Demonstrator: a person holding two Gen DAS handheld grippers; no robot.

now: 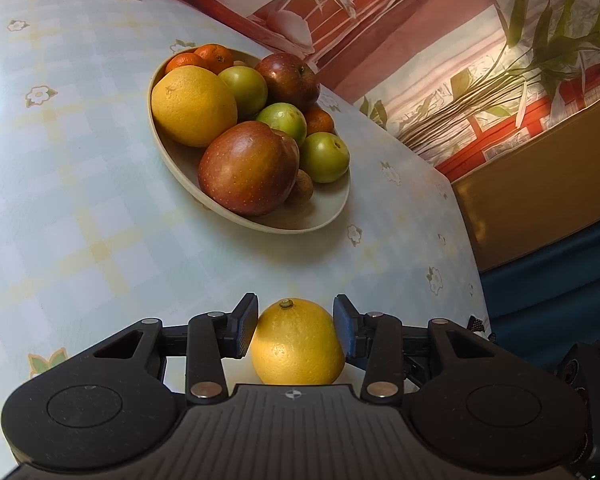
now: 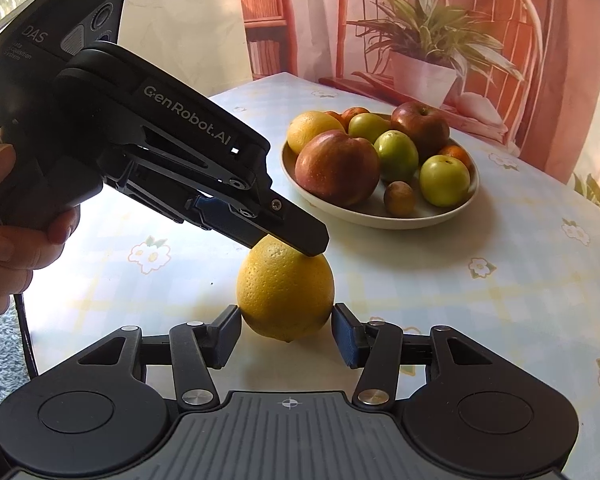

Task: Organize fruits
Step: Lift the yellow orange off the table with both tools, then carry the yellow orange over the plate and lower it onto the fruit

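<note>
A yellow citrus fruit sits between the pads of my left gripper, which touch its sides. In the right wrist view the same fruit is held above the table by the left gripper. My right gripper has its pads at the fruit's lower sides; I cannot tell if they press it. A cream bowl holds red apples, green fruits, a big yellow citrus and small oranges. The bowl also shows in the right wrist view.
The table has a pale checked cloth with flowers. Its right edge drops to a brown and blue surface. A patterned curtain hangs behind the table. A hand holds the left gripper.
</note>
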